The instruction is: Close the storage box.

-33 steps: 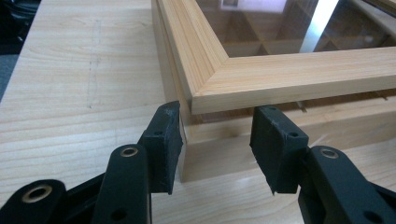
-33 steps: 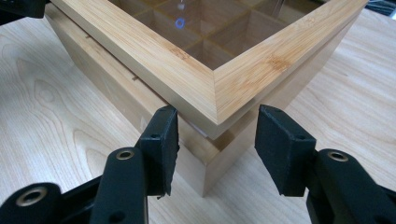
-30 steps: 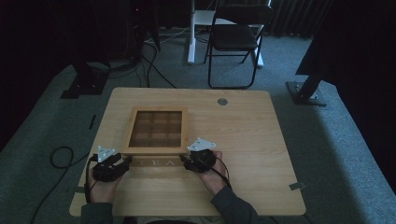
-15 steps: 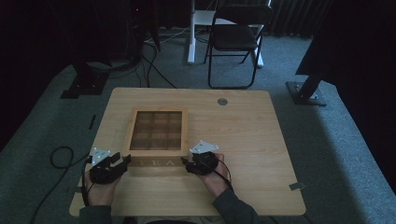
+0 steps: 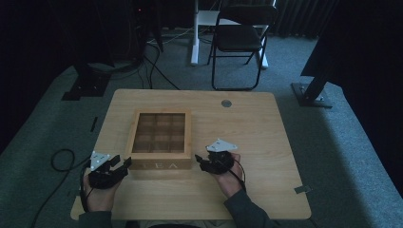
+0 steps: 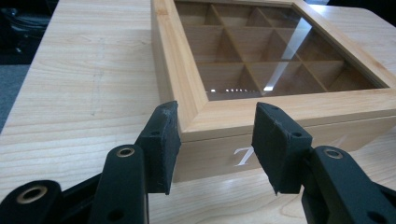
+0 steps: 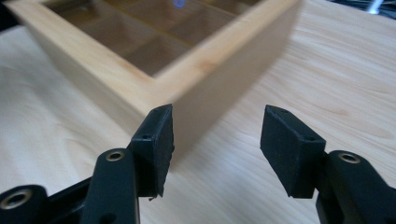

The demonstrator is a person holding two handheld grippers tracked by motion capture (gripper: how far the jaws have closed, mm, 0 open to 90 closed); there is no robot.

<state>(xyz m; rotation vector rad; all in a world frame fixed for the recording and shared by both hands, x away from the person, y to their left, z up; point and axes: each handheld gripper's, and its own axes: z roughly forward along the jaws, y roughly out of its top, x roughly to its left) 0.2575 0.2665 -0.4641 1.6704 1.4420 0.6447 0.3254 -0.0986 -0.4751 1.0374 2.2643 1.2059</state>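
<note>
On the wooden table [image 5: 266, 128], a glass-lidded tea box [image 5: 161, 140] sits closed. Left gripper [image 5: 124, 164] and right gripper [image 5: 198, 160], jaws wide, flank its near corners.

A light wooden bench [image 5: 266, 142] stands on grey carpet. A wooden tea box [image 5: 160, 138] with a glass lid and nine compartments lies left of its centre, toward the near edge. A small round grey disc [image 5: 226, 103] is set near the far edge.

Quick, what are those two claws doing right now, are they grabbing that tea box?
Left claw: open, holding nothing, aimed at the near left corner of the tea box.
Right claw: open, holding nothing, at the box's near right corner.
</note>
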